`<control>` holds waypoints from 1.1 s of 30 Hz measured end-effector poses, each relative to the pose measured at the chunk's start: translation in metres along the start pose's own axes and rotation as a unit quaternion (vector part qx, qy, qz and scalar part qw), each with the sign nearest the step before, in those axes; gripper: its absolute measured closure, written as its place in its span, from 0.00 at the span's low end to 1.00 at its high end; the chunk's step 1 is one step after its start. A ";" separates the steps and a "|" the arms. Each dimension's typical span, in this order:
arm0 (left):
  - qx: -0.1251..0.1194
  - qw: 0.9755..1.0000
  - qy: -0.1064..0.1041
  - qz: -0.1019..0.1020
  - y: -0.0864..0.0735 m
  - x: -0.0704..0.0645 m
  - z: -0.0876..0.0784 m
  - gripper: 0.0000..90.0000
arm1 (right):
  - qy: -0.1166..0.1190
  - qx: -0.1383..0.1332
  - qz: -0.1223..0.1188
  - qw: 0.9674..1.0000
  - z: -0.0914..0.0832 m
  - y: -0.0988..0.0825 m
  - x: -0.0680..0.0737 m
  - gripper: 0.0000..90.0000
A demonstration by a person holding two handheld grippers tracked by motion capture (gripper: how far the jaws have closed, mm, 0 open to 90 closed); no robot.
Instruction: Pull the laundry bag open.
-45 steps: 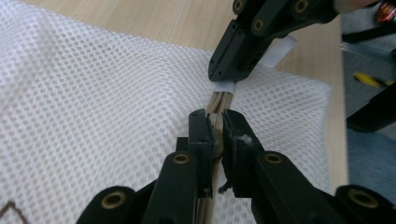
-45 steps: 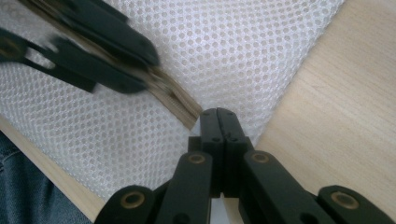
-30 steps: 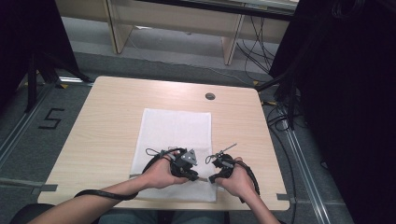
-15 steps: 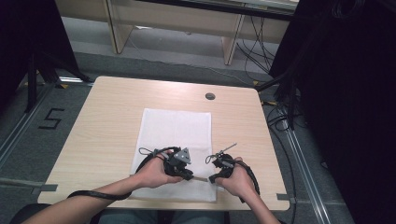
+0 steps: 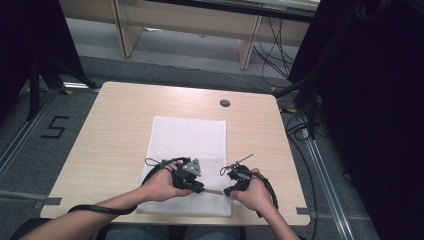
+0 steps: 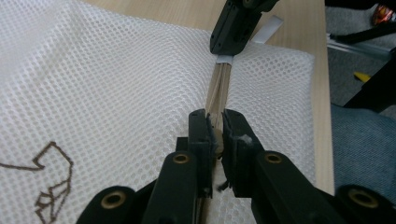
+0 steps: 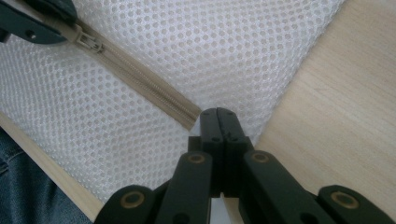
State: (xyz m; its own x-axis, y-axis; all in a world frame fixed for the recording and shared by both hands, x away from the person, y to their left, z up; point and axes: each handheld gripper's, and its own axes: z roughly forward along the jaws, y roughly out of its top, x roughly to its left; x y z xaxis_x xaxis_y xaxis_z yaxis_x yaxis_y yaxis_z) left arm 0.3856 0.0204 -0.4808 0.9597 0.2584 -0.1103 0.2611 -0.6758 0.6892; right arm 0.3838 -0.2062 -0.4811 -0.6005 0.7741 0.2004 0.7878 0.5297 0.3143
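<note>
A white mesh laundry bag [image 5: 187,160] lies flat in the middle of the pale wooden surface [image 5: 115,125], its near edge close to the bottom of the high view, where a beige zipper [image 7: 140,77] runs along it. Both hands have come in from the bottom of that frame and work that edge.

The left claw [image 6: 215,133] is clenched on the zipper's slider; in the left gripper view a bit of the beige pull shows pinched between the black jaws, and the zipper tape runs straight up the middle of the frame to the other tool. The right claw [image 7: 218,119] is clamped tight on the end of the bag, at the corner where the zipper stops, low and centre in the right gripper view. To my eye that is an anchor: one tool pins the fabric so the tape stays taut, and the other can draw the slider along it without the soft mesh bunching.

The slider [image 7: 91,43] sits in the upper left of the right gripper view, well apart from the pinned end, and the teeth between the two look closed.

As for room, the bag's lower right corner lies near the surface's front edge, with a strip of bare wood beyond it. Leftward along the zipper the mesh lies flat and unobstructed, so I judge a pull that way has free run.
</note>
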 end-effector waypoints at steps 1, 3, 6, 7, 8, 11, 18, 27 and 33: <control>-0.002 1.000 -0.003 -0.002 -0.001 0.001 -0.001 0.91 | 0.000 0.001 0.000 1.000 0.000 0.000 0.000 1.00; 0.000 1.000 0.005 0.001 -0.003 0.002 -0.004 0.91 | 0.000 0.001 0.003 1.000 0.000 0.000 0.000 1.00; -0.003 1.000 0.002 -0.003 -0.004 0.004 -0.008 0.91 | -0.002 0.000 -0.002 1.000 0.000 0.000 0.000 1.00; -0.004 1.000 0.000 -0.010 -0.005 0.003 -0.008 0.91 | -0.001 0.002 0.000 1.000 0.000 0.000 0.000 1.00; -0.003 1.000 0.006 -0.007 -0.005 0.002 -0.007 0.91 | -0.001 0.004 0.004 1.000 0.000 0.000 0.001 1.00; -0.005 1.000 0.004 -0.010 -0.006 0.002 -0.007 0.91 | 0.000 0.000 -0.002 1.000 0.000 0.000 0.000 1.00; -0.005 1.000 0.007 -0.007 -0.010 0.002 -0.009 0.91 | 0.001 0.001 0.005 1.000 0.000 0.000 0.000 1.00; -0.008 1.000 0.013 0.003 -0.015 0.005 -0.013 0.91 | 0.000 0.002 0.005 1.000 0.000 0.000 0.000 1.00; -0.013 1.000 0.006 -0.010 -0.021 0.011 -0.022 0.91 | 0.000 0.001 0.006 1.000 0.000 0.000 0.000 1.00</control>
State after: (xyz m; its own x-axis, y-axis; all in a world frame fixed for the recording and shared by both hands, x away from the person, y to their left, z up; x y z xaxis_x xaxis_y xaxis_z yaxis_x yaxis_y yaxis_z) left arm 0.3883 0.0522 -0.4806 0.9529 0.2801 -0.1166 0.2781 -0.6528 0.7047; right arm 0.3836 -0.2063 -0.4809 -0.5913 0.7803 0.2038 0.7950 0.5214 0.3102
